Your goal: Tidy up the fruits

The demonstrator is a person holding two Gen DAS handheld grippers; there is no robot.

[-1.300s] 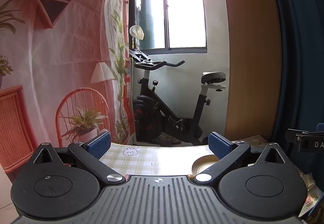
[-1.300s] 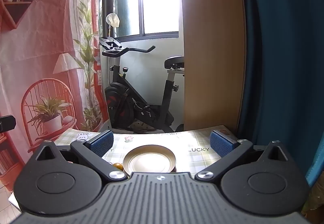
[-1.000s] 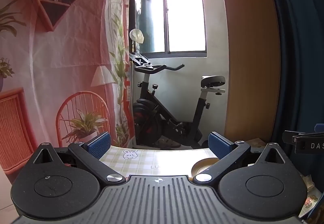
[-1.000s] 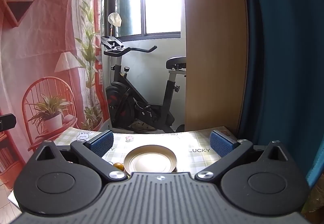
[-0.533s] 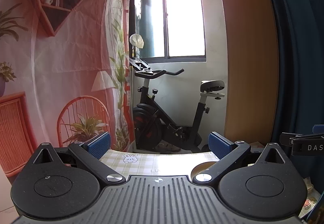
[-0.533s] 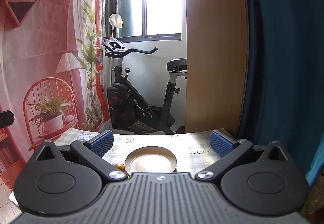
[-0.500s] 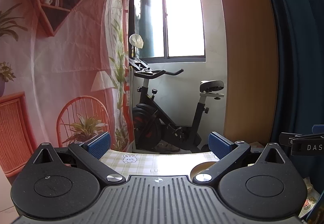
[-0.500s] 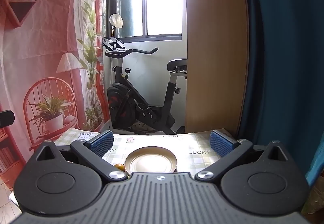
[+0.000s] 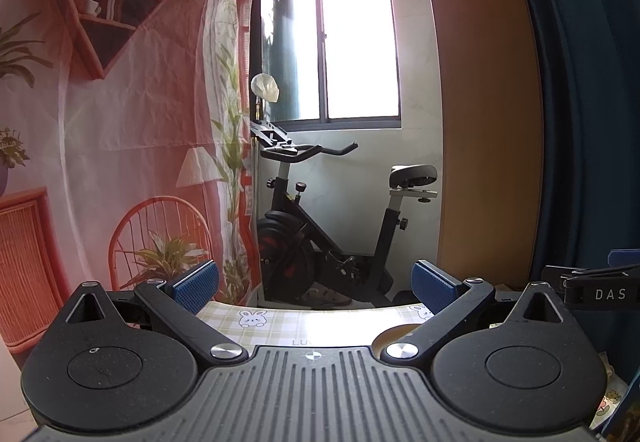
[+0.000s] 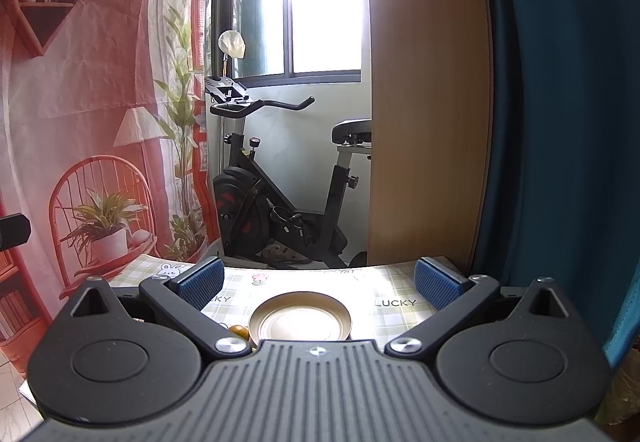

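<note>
In the right wrist view, a round golden plate (image 10: pixel 301 320) lies bare on the checked tablecloth (image 10: pixel 394 306), and a small orange fruit (image 10: pixel 239 331) peeks out just left of it, mostly hidden by the gripper body. My right gripper (image 10: pixel 318 280) hangs open above and behind the plate, holding nothing. The left wrist view shows only a sliver of the same plate (image 9: pixel 394 334) at lower right. My left gripper (image 9: pixel 314 284) is open too, empty, raised over the table's left part. The right gripper's fingers (image 9: pixel 592 292) show at the far right edge.
An exercise bike (image 10: pixel 280 198) stands behind the table under a bright window. A printed pink backdrop (image 9: pixel 120 122) hangs at the left, a wooden panel (image 10: pixel 428 102) and a blue curtain (image 10: pixel 560 102) at the right. The table's far edge (image 9: pixel 320 308) is close.
The left view has tilted upward, so less of the table and plate shows. The right view has shifted only slightly. Both grippers have stayed open.
</note>
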